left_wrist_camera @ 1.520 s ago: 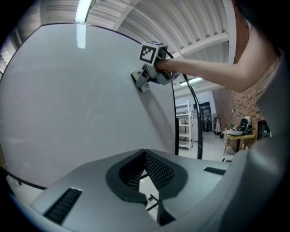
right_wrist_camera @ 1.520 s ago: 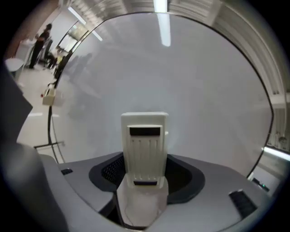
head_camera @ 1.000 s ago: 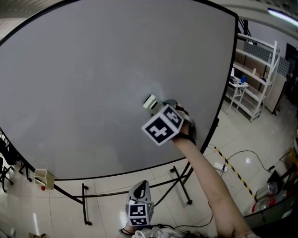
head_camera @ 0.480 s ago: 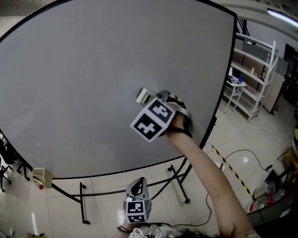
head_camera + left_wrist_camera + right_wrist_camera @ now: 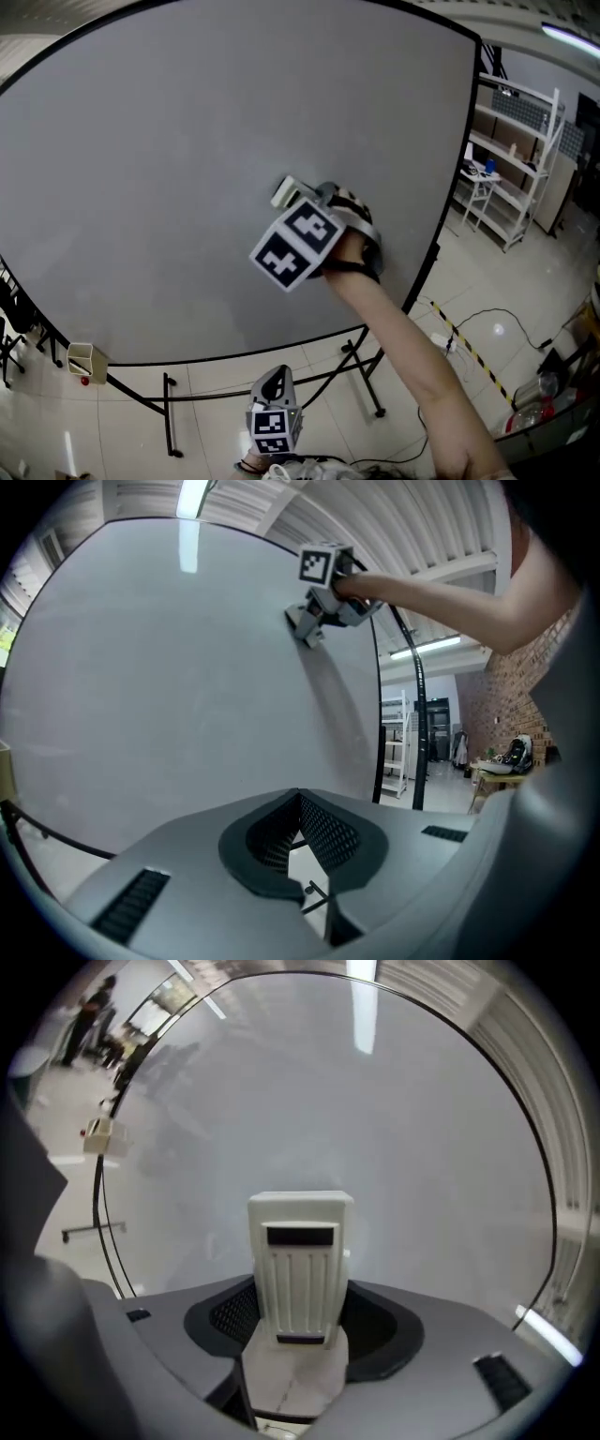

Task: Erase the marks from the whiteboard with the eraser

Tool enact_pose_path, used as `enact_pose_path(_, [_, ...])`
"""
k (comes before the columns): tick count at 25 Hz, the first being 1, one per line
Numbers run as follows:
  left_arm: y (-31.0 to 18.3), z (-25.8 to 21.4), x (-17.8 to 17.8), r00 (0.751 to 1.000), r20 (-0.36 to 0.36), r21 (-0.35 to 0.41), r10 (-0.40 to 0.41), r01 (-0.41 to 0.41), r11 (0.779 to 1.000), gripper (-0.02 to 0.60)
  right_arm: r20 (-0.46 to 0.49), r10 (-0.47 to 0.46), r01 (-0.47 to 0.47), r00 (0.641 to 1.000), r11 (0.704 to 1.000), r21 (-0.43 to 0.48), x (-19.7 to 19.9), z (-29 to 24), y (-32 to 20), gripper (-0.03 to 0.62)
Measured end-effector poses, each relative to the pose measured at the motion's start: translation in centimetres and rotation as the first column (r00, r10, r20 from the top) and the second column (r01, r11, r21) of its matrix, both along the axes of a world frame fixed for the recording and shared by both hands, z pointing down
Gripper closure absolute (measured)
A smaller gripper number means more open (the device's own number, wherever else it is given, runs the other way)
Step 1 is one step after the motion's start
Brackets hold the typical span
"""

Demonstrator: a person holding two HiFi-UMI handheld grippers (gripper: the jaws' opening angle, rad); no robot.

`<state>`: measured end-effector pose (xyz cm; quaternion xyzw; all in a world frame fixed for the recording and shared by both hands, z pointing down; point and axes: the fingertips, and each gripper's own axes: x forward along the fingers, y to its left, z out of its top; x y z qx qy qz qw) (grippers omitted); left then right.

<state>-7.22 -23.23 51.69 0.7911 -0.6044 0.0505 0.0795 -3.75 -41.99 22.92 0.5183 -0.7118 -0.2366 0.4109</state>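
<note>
Eraser (image 5: 300, 1260): pale ribbed plastic block. The right tool (image 5: 302, 1316) grips it low on the body, jaws closed on its two sides. Its far end appears pressed to the whiteboard (image 5: 403, 1119), straight ahead of the tool. Judged light and rigid, with a smooth shell that is likely slippery, so the low side grip suits it. No distinct marks visible around it. Left tool (image 5: 300, 803) hangs well below, jaws together, empty.

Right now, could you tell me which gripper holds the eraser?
The right gripper, up at the whiteboard, clamps the white eraser; the left gripper hangs low, empty.
</note>
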Motion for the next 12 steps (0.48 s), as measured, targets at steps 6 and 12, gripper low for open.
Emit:
enact_pose_path(6, [0.5, -0.7, 1.7, 0.999, -0.002, 0.017, 0.037, -0.037, 0.999, 0.58, 0.199, 0.063, -0.037, 0.978, 0.99, -0.135, 9.0, -0.7, -2.4, 0.325])
enact_pose_path(12, [1.2, 0.8, -1.5, 0.999, 0.003, -0.028, -0.035, 0.035, 0.999, 0.58, 0.188, 0.237, -0.215, 0.953, 0.968, -0.131, 15.0, 1.1, -4.0, 0.326])
